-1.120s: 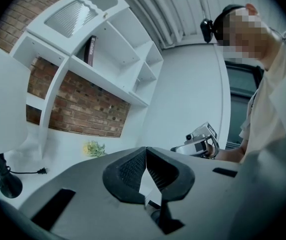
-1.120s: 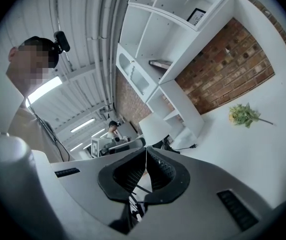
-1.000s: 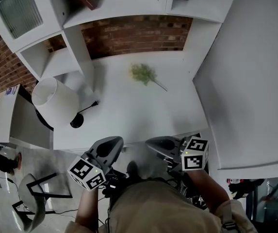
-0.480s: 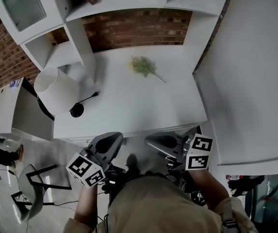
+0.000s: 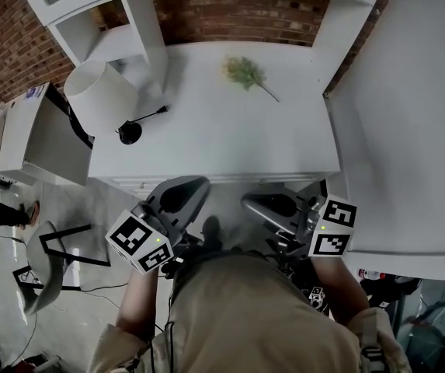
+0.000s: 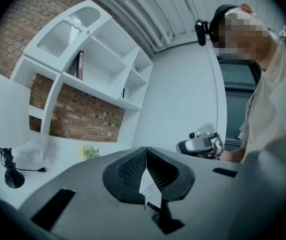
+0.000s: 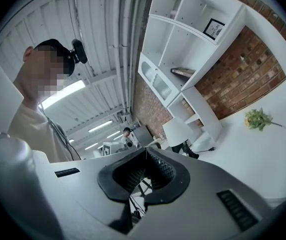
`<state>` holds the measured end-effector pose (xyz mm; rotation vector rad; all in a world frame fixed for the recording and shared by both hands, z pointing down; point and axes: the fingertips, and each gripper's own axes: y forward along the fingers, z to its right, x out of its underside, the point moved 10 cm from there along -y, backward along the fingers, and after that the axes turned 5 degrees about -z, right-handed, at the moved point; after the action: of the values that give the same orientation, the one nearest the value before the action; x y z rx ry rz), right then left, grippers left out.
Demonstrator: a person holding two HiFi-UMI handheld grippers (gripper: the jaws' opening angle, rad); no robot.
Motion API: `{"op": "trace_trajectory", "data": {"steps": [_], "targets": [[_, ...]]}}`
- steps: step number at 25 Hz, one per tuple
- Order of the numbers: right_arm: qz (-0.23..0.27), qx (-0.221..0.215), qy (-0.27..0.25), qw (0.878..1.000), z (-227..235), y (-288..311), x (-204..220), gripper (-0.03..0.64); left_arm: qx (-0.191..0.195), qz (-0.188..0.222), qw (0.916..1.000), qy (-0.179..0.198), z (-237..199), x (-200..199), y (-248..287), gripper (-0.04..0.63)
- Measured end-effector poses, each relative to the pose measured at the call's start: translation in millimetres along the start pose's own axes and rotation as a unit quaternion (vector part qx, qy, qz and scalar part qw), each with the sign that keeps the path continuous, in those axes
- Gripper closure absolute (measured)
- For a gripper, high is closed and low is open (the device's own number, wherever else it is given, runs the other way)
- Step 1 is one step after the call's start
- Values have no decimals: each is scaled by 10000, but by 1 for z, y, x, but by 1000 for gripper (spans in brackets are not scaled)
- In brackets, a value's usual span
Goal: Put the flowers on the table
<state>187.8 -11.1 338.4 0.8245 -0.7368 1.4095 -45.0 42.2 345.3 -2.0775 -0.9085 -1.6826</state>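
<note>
Held left gripper (image 5: 183, 194) and right gripper (image 5: 265, 205) pinched shut on nothing, back off the table (image 5: 206, 150) edge, probably finished already, with flowers (image 5: 244, 72) laid flat near the brick wall (image 5: 238, 10)

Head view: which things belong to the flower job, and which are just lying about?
Job: flowers lying on the table; left gripper and right gripper, both shut, empty.
Lying about: lamp; shelf unit; book.
</note>
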Motion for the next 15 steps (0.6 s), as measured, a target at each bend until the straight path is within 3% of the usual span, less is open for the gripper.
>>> {"op": "trace_trajectory", "data": {"steps": [9,15], "targets": [[-174,-149,-94,9997,-7,4,18,594,-111,-5,9999,110,18,9,-18,586],[-593,126,-865,9944,-18,13,26,594,-308,-68,9994,165,25,14,-36,586]]}}
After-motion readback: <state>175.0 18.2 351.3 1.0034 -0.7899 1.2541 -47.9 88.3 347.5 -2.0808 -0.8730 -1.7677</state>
